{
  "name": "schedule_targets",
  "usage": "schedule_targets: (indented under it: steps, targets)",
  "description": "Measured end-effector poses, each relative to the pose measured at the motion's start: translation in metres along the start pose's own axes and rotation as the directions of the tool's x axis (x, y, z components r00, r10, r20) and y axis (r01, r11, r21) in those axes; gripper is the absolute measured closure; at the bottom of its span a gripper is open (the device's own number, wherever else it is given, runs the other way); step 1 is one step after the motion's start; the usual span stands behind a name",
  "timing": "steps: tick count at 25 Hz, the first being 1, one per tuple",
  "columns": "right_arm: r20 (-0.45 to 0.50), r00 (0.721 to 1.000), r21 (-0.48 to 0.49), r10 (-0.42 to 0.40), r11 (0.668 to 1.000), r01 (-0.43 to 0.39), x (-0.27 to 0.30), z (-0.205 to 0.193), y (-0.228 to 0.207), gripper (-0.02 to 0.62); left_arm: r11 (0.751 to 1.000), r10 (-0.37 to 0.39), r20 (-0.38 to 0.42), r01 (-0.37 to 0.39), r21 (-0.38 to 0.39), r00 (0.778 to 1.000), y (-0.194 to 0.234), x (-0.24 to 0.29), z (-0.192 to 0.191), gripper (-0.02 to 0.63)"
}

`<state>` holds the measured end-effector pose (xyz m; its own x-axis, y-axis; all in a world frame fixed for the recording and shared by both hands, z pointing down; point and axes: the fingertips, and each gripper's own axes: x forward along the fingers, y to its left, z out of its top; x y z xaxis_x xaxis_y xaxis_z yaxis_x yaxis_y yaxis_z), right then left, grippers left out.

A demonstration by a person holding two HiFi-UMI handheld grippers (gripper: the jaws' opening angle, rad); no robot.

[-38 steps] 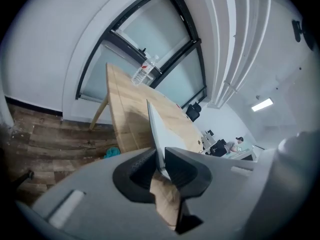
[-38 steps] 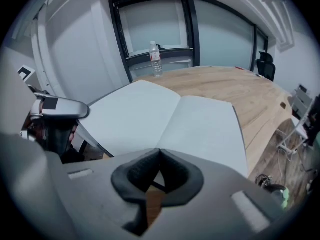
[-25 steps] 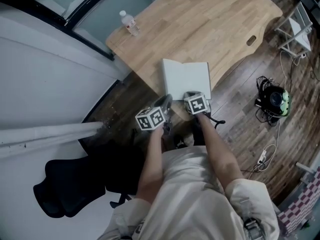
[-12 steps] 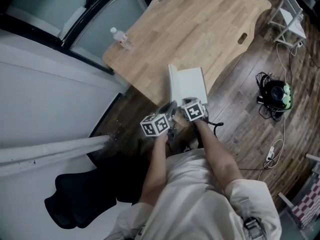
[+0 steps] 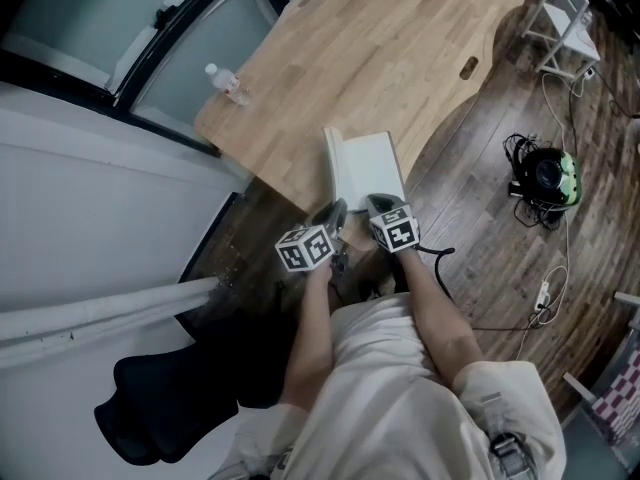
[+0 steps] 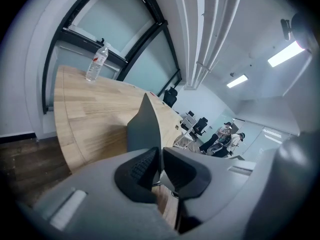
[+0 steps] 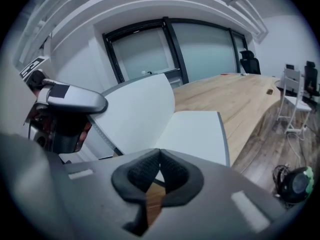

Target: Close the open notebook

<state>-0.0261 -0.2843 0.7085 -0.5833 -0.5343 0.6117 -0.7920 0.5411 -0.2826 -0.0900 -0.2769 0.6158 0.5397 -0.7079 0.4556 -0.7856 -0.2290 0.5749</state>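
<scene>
Left gripper (image 6: pixel 160 159): narrow, pinched on the near edge of the raised cover (image 6: pixel 144 126), which stands edge-on between its pads.
Right gripper (image 7: pixel 159 156): jaws together, nothing between them.
Notebook (image 5: pixel 372 168): half open at the near edge of the table (image 5: pixel 380 48), straight ahead of both grippers.
Cover: close to upright, rising from the spine (image 7: pixel 166 118) on the left gripper's side.
Flat half (image 7: pixel 197 129): lies just ahead of the right gripper, to the right of the left one.
Long axis: the spine runs away from the grippers, roughly along the line both point.
Nearer hand: the left, which already holds the cover. The right sits just beside the near edge of the flat half. It probably isn't touching the page, though no view shows that clearly.
Coming move, as a judgement: swing the cover rightward over the spine and down onto the flat half. The right gripper stands near where the cover would land, so it likely needs to back off.
</scene>
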Motion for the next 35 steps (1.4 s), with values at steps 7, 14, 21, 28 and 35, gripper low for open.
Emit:
schedule_targets:
  steps: [7,14,21,28,35]
  targets:
    - [0.016,1.000,0.010,-0.006,1.000,0.006,-0.025,0.005,-0.015,0.594,0.999,-0.048,-0.021,0.049,0.018,0.999,-0.023,0.017,-0.010,0.563]
    - [0.047,0.997,-0.091,0.068,0.994,-0.063,-0.041,0.023,-0.007,0.594,0.997,-0.079,-0.024,0.078,-0.009,0.997,-0.036,0.034,-0.018,0.561]
    - [0.030,0.995,-0.122,0.098,0.988,-0.093,-0.041,0.026,-0.004,0.595,0.995,-0.094,-0.064,0.095,0.007,0.993,-0.047,0.050,-0.027,0.558]
    - [-0.012,0.998,-0.120,0.064,0.991,-0.065,-0.042,0.012,-0.021,0.594,0.993,-0.104,-0.119,0.109,0.040,0.987,-0.055,0.069,-0.039,0.551]
    - [-0.050,0.998,-0.104,0.026,0.994,-0.031,-0.041,0.005,-0.032,0.594,0.991,-0.119,-0.160,0.127,0.040,0.980,-0.057,0.085,-0.052,0.545]
